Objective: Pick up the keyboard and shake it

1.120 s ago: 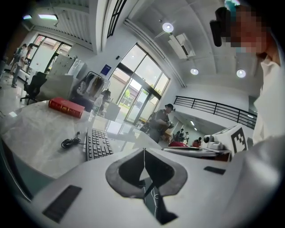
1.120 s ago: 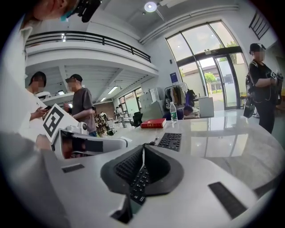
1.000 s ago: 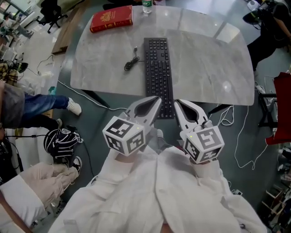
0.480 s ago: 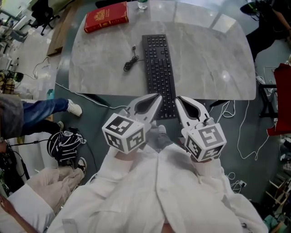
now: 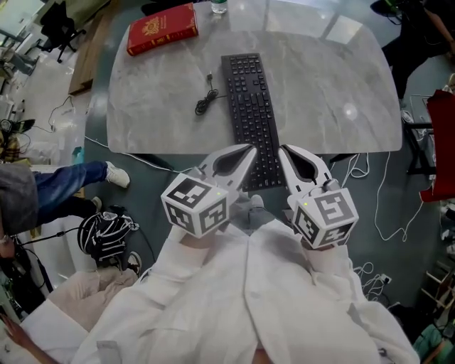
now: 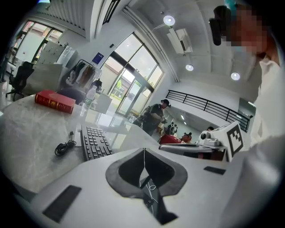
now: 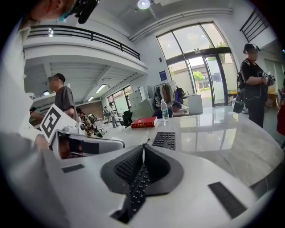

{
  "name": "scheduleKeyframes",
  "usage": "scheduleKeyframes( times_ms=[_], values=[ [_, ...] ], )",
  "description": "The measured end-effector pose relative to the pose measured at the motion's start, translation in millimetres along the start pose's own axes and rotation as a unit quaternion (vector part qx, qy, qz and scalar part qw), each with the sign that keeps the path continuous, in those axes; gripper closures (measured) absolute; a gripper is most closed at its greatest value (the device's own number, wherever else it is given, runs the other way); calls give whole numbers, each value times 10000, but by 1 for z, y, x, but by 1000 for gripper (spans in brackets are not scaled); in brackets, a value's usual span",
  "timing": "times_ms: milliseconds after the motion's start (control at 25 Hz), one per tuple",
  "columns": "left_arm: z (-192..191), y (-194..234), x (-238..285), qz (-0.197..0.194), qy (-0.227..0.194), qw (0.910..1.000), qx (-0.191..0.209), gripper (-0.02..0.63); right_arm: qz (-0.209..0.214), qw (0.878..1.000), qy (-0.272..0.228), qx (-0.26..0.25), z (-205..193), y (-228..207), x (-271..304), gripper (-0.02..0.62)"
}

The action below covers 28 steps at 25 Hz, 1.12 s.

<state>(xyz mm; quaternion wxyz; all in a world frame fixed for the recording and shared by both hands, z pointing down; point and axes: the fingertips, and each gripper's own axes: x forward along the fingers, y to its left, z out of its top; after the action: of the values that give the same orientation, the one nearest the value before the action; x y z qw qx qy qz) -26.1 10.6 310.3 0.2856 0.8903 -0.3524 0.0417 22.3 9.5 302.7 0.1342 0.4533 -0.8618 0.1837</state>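
Observation:
A black keyboard (image 5: 251,117) lies lengthwise on the grey marble table (image 5: 334,106), its near end at the table's front edge; its coiled cable (image 5: 206,102) lies to its left. The keyboard also shows in the left gripper view (image 6: 94,142) and the right gripper view (image 7: 164,140). My left gripper (image 5: 252,148) hovers at the near end's left side, jaws shut and holding nothing. Close by on the right, my right gripper (image 5: 281,149) hangs over the near end's right side, shut and holding nothing as well. Both are above the table edge, apart from the keyboard.
A red book (image 5: 161,28) lies at the table's far left and a water bottle (image 5: 220,6) stands at the far edge. Cables trail on the floor. A seated person's legs (image 5: 64,178) and a bag (image 5: 105,234) are at the left; another person stands at the far right (image 7: 252,84).
The view has drifted slightly, and both grippers sit a little lower and further right in the head view. Their jaws stay shut.

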Motion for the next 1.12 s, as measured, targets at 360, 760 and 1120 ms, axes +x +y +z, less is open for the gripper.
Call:
scheduleKeyframes(
  times_ms=[360, 760, 1120],
  values=[
    [0, 6, -1, -60, 24, 10000, 36, 592, 15, 10000, 29, -32, -4, 7, 4, 563],
    [-6, 2, 10, 72, 80, 9999, -96, 592, 203, 9996, 213, -26, -10, -6, 0, 563],
    [-17, 7, 21, 162, 208, 9993, -256, 592, 262, 9988, 402, 79, -22, -22, 7, 563]
  ],
)
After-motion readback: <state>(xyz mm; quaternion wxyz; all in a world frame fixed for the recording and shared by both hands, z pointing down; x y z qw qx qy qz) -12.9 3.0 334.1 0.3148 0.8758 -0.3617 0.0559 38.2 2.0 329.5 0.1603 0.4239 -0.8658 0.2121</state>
